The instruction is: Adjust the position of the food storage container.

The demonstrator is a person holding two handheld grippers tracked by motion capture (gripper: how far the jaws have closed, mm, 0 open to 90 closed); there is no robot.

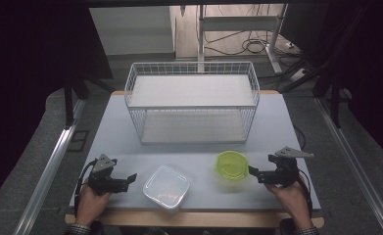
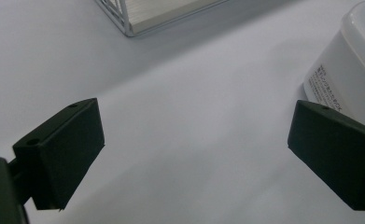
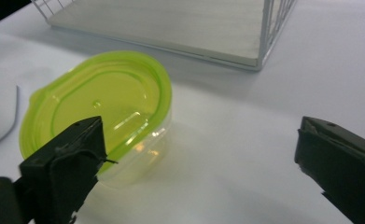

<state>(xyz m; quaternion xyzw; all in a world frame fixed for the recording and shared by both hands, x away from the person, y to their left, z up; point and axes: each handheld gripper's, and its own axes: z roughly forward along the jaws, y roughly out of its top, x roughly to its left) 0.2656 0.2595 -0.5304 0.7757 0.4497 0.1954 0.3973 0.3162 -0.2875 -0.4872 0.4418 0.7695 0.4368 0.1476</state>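
The clear square container (image 1: 166,187) sits at the near edge of the table (image 1: 277,122), just beside the left gripper (image 1: 130,178), whose jaws stand wide apart with nothing between them. Near its right side sits the round container with a green lid (image 1: 232,165). The right gripper (image 1: 252,172) is close to this lid, its jaws also spread wide and holding nothing. Farther back stands the white wire basket (image 1: 192,100).

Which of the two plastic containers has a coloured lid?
The round container beside the right gripper has a yellow-green lid. The square container near the left gripper is wholly clear and whitish.
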